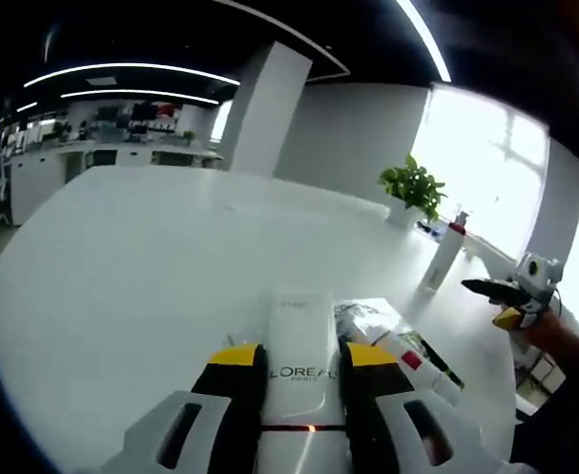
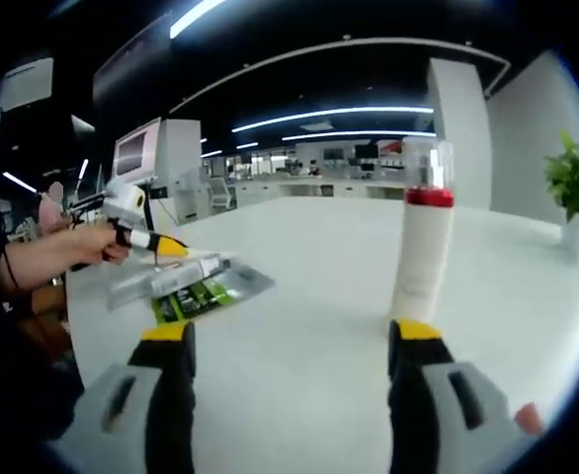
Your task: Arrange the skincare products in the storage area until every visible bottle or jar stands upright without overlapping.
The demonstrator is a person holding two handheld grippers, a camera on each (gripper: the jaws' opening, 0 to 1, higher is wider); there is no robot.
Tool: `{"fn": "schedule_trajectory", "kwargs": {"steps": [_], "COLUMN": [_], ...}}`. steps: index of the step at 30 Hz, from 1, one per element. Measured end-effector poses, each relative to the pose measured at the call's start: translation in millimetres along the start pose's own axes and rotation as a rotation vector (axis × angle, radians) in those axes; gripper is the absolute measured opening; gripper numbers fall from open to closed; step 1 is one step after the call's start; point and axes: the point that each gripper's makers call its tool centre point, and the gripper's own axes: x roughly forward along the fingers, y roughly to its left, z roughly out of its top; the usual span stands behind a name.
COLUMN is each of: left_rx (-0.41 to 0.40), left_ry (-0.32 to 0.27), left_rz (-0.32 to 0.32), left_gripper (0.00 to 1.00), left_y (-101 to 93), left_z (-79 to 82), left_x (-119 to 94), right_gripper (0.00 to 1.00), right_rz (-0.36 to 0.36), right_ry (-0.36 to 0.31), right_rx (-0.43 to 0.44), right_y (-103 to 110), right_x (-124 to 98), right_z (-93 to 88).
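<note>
A white L'Oreal tube (image 1: 301, 380) sits between the yellow-tipped jaws of my left gripper (image 1: 301, 357), which is shut on it just above the white table (image 1: 151, 267). Right of it, several flat product packs (image 1: 398, 348) lie on their sides. A tall white bottle with a red collar (image 1: 442, 255) stands upright farther right. In the right gripper view that bottle (image 2: 423, 247) stands just beyond the right jaw of my open right gripper (image 2: 291, 336), which holds nothing. The left gripper (image 2: 169, 249), held by a hand, hovers over the lying packs (image 2: 199, 281).
A potted plant (image 1: 413, 188) stands at the table's far edge near the bright windows. My right gripper (image 1: 481, 288) is held by a hand (image 1: 546, 331) at the right. A monitor (image 2: 136, 150) stands behind the left hand. Broad bare tabletop (image 2: 309, 247) stretches ahead.
</note>
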Motion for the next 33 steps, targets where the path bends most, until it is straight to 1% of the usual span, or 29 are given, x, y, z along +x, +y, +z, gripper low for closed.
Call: {"fn": "schedule_trajectory", "kwargs": {"steps": [6,7,8,9,10,11,12,13,14,15,16,19,20,22,24,27,31,33], "left_rx": [0.015,0.023,0.045,0.026,-0.065,-0.065,0.02,0.081,0.081,0.061,0.052,0.059,0.066,0.069,0.091,0.112,0.121,0.129], "left_ry": [0.007,0.006,-0.015,-0.072,-0.097,-0.085,-0.031,-0.013,0.004,-0.001,-0.007,0.005,0.009,0.022,0.045,0.064,0.073,0.084], "left_rz": [0.007,0.011,0.016,-0.073,-0.059,-0.062,0.002,0.042,0.032,0.006,-0.003,-0.003,-0.003,-0.008,-0.002,0.005,-0.005,0.001], "left_gripper": [0.27,0.23,0.06,0.0,0.0,0.0,0.0,0.0,0.0,0.0,0.0,0.01,0.04,0.09,0.1,0.18,0.22,0.24], "left_y": [3.4,4.8,7.1,-6.0,-4.1,-1.5,13.3,20.4,16.2,12.6,10.4,11.7,7.1,5.4,5.8,4.9,1.8,2.3], "left_z": [0.4,1.3,6.5,18.0,23.0,22.9,18.7,17.8,14.6,15.1,15.6,14.8,12.9,11.3,10.3,12.5,18.0,19.4], "left_x": [-1,-2,-4,-9,-12,-14,-12,-12,-9,-7,-6,-3,-1,2,3,5,8,10], "right_gripper": [0.81,0.81,0.81,0.81,0.81,0.81,0.81,0.81,0.81,0.81,0.81,0.81,0.81,0.81,0.81,0.81,0.8,0.79], "right_rz": [0.005,0.005,0.006,0.007,0.007,0.007,0.008,0.009,0.01,0.01,0.008,0.006,0.003,0.002,0.002,-0.001,-0.001,0.001], "right_ry": [-0.001,0.0,0.0,0.0,-0.001,0.001,0.001,-0.002,-0.004,-0.004,-0.005,-0.007,-0.006,-0.004,-0.004,-0.005,-0.006,-0.004], "right_rx": [0.0,0.0,0.0,0.0,0.0,0.0,-0.001,-0.001,-0.002,-0.003,-0.004,0.003,0.004,0.005,0.008,0.009,0.011,0.014], "right_y": [1,1,1,1,1,1,1,2,2,2,1,0,0,0,0,-2,-3,-2], "right_x": [1,2,2,2,2,2,2,2,2,2,2,1,1,0,0,-1,-1,0], "right_z": [0.2,-0.1,-0.3,-0.4,-0.4,-0.6,-0.6,0.0,0.6,1.0,1.2,0.8,0.1,-1.3,-2.2,-2.4,-2.6,-3.3]}}
